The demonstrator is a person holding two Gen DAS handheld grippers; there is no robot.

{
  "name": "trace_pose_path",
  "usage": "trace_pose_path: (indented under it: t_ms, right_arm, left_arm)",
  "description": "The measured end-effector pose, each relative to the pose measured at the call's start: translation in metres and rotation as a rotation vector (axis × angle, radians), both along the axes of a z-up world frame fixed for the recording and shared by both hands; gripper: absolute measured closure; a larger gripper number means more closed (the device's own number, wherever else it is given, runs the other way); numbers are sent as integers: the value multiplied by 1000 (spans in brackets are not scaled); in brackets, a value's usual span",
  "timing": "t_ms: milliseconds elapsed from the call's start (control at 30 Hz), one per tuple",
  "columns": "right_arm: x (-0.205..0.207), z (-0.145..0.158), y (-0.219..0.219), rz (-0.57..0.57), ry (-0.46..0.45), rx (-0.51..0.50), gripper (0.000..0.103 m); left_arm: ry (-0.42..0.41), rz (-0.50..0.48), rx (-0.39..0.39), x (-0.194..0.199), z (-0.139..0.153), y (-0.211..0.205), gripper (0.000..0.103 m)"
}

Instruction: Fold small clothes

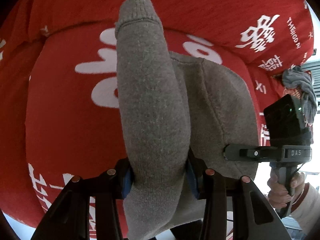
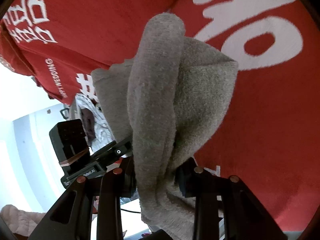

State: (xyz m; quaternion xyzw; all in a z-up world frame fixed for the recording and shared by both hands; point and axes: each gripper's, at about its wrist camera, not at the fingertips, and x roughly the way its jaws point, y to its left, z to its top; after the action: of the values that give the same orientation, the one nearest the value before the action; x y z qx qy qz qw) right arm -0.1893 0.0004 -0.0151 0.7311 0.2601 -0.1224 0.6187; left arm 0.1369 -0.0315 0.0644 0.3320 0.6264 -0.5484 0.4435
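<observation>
Both claws pinch one grey garment: left gripper on a sleeve running lengthwise away, right gripper just beside, over the red cloth.

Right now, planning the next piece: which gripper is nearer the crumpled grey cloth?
Right. The right gripper sits near the crumpled grey cloth; the left gripper is farther off.

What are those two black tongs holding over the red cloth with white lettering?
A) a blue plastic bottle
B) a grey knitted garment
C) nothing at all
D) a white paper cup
B: the grey knitted garment is pinched between the blue pads of the left tongs, and the right tongs clamp it too.
</observation>
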Motion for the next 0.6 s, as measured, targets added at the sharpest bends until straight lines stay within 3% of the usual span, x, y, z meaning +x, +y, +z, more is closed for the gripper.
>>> trace_pose_path:
  t_ms: [200, 367, 600]
  right_arm:
    - [10, -8, -7, 40, 78, -11, 68]
    - [4, -8, -14, 59, 212, -47, 64]
    - [0, -3, -15, 75, 284, -71, 63]
  left_arm:
    - [-32, 25, 6, 7, -15, 4, 57]
    - [-70, 32, 1, 7, -18, 4, 57]
    - [-94, 28, 8, 7, -21, 5, 56]
